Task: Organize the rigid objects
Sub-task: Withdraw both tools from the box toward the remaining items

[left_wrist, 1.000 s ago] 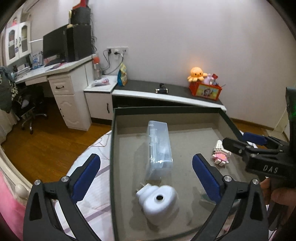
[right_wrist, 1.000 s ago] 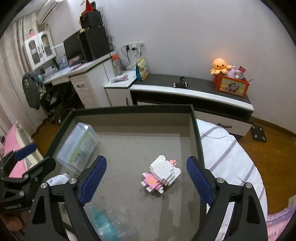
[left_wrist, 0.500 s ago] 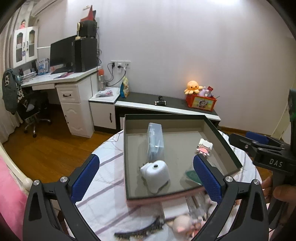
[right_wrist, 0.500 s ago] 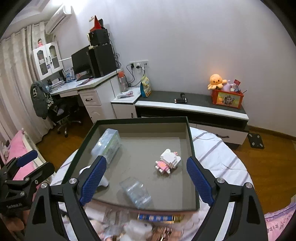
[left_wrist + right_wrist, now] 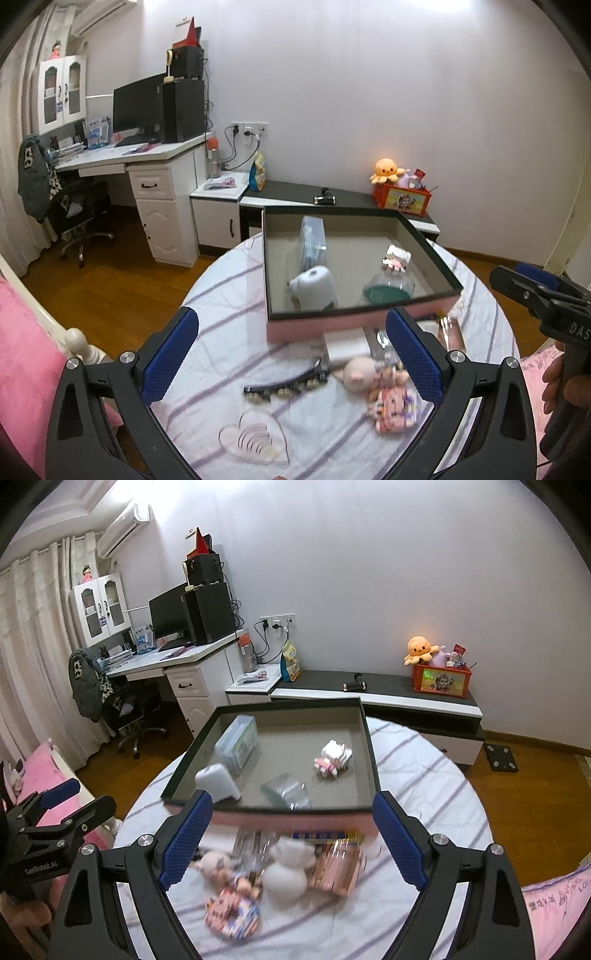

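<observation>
A dark-rimmed box with a pink side (image 5: 295,332) (image 5: 371,760) stands on the round striped table. Inside lie a clear plastic case (image 5: 312,236), a white device (image 5: 314,286), a brick figure (image 5: 332,757) and a clear jar with a teal lid (image 5: 388,290). Loose in front of the box are a black hair clip (image 5: 284,384), soft toys (image 5: 286,873), a pink packet (image 5: 393,408) and a clear heart dish (image 5: 253,439). My left gripper (image 5: 291,354) and right gripper (image 5: 291,840) hover open and empty above these loose items, short of the box.
A white desk (image 5: 147,162) with a monitor and an office chair (image 5: 77,218) stand at the left. A low dark cabinet (image 5: 388,690) with an orange octopus toy runs along the wall. Pink bedding (image 5: 22,369) borders the table on both sides.
Both grippers drew back and up from over the box, so the box looks smaller and the loose items in front of it came into view. Both stayed open.
</observation>
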### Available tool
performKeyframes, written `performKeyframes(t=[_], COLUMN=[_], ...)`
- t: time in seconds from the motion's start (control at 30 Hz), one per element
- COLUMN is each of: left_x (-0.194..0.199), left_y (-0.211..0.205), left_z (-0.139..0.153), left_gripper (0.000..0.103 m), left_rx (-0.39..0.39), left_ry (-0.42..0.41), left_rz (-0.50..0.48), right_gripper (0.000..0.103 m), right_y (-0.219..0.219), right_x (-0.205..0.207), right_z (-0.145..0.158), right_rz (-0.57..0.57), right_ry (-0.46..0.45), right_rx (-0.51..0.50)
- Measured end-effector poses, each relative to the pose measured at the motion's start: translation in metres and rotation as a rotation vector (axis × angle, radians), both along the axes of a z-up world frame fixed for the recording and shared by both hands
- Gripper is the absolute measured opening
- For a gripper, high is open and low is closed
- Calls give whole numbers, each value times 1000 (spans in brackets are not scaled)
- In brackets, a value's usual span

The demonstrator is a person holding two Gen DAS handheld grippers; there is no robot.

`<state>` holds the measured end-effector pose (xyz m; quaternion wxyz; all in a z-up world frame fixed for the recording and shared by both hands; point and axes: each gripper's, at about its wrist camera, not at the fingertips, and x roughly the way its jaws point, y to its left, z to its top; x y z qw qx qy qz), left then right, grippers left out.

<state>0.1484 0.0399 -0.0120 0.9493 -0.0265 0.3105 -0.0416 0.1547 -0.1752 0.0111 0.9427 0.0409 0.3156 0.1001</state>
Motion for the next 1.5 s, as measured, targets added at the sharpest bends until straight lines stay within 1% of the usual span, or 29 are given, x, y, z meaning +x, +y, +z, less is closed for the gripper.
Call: performKeyframes(t=[0.27, 0.37, 0.5, 0.6, 0.8, 0.93, 1.07, 1.13, 1.33, 1.5], left_x=[-32, -43, -53, -56, -59, -56, -48, -41, -23, -1], left_y=[7, 8, 10, 14, 16, 16, 16, 15, 14, 13], left_z=[-2, -8, -19, -25, -29, -36, -51, -62, -82, -98], left_gripper=[103, 103, 103, 103, 103, 103, 103, 103, 103, 103], left_rx=[-14, -32, -25, -29, -28, -18, 2, 17, 43, 70], left_ry=[1, 10, 32, 49, 53, 71, 107, 136, 173, 197], left_rz=[13, 15, 21, 31, 38, 32, 24, 16, 5, -26], right_gripper=[90, 90, 90, 90, 90, 90, 90, 90, 90, 90], right_y=[7, 13, 15, 13, 16, 22, 31, 35, 46, 56], right_x=[-40, -51, -61, -64, -66, -65, -60, -57, -47, -38], right_z=[-19, -30, -46, -47, -46, -51, -62, -70, -91, -104], right_rz=[-11, 1, -5, -9, -5, 10, 33, 43, 67, 89], right_ry=[28, 46, 90, 96, 92, 111, 148, 172, 231, 267], right_rx=[4, -10, -16, -19, -24, -31, -40, -43, -49, -55])
